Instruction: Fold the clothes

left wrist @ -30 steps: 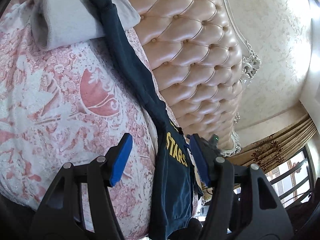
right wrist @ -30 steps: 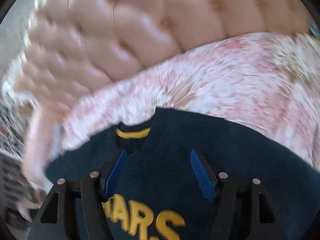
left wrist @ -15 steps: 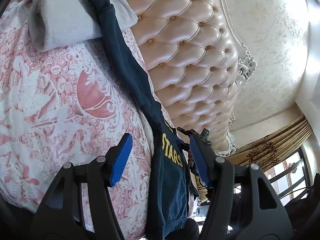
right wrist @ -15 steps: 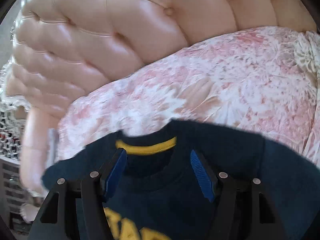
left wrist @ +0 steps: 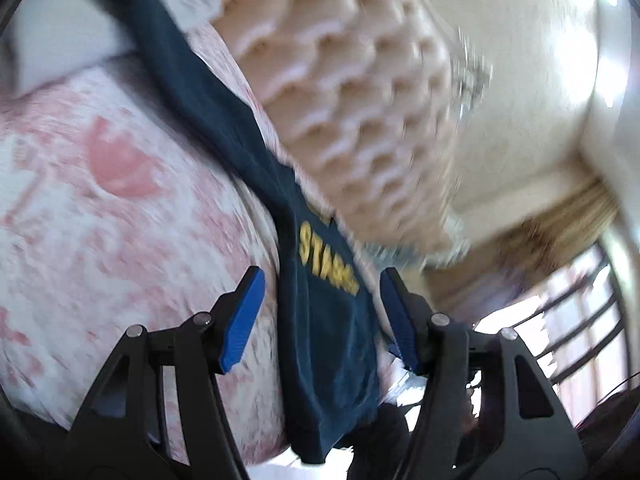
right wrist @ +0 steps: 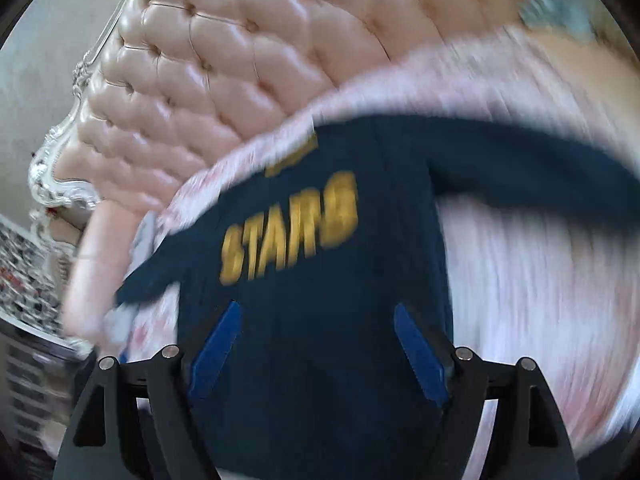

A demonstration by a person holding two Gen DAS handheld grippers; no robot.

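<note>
shirt (right wrist: 320, 320) lies flat on bed (left wrist: 100, 240), front up, sleeves spread, not folded. my l claw (left wrist: 320, 316) and r claw (right wrist: 320, 348) both wide, empty, over its lower body, prob. to reach the hem.

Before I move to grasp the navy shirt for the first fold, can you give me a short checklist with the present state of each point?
1. Left tool open: ok, blue pads apart with nothing held.
2. Right tool open: ok, pads spread over the cloth, not pinching it.
3. Navy shirt lies front up on the bedspread: ok, the STARS print faces up.
4. Long sleeve free of other laundry: not ok, its far end runs over a grey garment.
5. Shirt flat, without wrinkles: cannot tell, both views are blurred.
6. Hem position: cannot tell.
</note>
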